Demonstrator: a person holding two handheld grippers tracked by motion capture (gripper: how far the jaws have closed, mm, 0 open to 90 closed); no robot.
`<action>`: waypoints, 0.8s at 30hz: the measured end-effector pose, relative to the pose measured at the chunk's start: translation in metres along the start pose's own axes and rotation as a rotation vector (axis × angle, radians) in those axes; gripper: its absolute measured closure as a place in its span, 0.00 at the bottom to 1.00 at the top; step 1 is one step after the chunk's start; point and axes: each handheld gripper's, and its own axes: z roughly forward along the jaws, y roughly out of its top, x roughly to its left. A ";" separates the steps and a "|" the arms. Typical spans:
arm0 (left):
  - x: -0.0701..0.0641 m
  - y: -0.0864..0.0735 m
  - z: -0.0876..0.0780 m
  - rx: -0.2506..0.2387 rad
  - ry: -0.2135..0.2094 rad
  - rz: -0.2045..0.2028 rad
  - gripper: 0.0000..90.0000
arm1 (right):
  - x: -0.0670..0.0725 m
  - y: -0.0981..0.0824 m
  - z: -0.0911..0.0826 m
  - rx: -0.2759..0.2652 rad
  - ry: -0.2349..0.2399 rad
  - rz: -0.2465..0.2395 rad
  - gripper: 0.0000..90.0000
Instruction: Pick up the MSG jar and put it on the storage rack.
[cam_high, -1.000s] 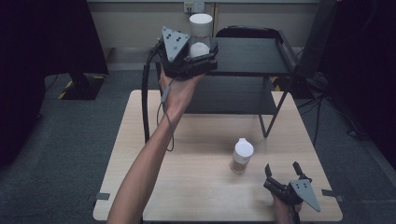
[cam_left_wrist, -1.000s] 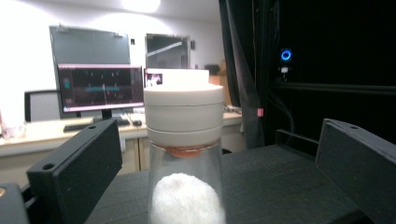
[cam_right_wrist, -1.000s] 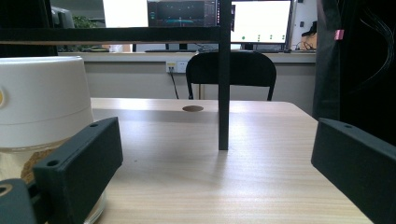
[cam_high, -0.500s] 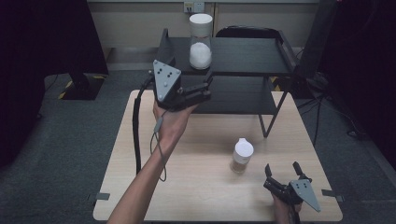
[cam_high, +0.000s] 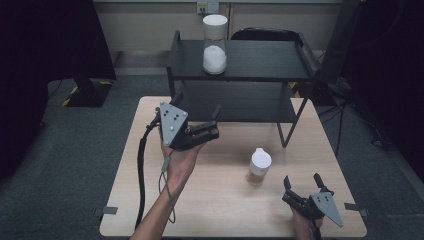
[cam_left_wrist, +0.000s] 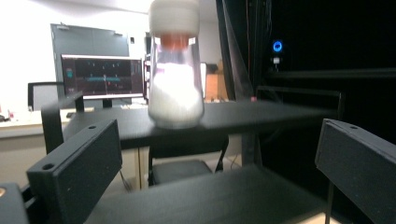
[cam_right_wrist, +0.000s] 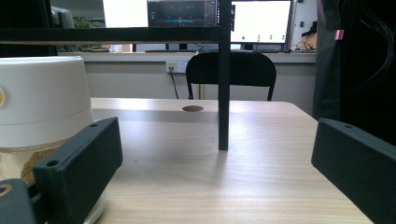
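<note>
At the top centre of the high view a tall clear jar (cam_high: 215, 44) with a white lid is standing upright on the top shelf of a black rack (cam_high: 260, 62); white powder is filling roughly its lower third. Lower, right of centre in that frame, a small jar (cam_high: 260, 166) with a white cap is sitting on the wooden table (cam_high: 220, 200), holding something tan or brown in its clear base.

The left gripper (cam_high: 197, 134) is hovering left of centre in the high view, above the table and in front of the rack's lower shelf, well apart from the tall jar; its jaws are standing wide with nothing between them. The right gripper (cam_high: 302, 187) is resting low at the bottom right of the frame, near the small jar but not touching it, and its jaws too are spread wide and empty.

The left gripper view is adding detail: the tall jar (cam_left_wrist: 176, 63) is showing an orange band just under its lid, and a monitor (cam_left_wrist: 102, 77) is glowing at the frame's left behind the rack. The right gripper view is bringing the small jar (cam_right_wrist: 44, 121) close at its left edge, with grainy brown contents under the white cap, a rack leg (cam_right_wrist: 224, 74) at centre and a black chair (cam_right_wrist: 231, 74) behind.

No writing is legible on either jar; the screen text is too small to make out.
</note>
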 end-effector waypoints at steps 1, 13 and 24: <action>0.000 -0.004 -0.002 0.001 0.004 0.002 0.00 | 0.000 0.000 0.000 0.000 0.000 0.000 0.00; -0.017 -0.057 -0.034 -0.016 0.049 0.023 0.00 | 0.000 0.000 0.000 0.000 -0.001 0.000 0.01; -0.036 -0.123 -0.055 0.058 0.142 -0.022 0.00 | 0.001 0.000 0.000 0.000 -0.007 -0.001 0.01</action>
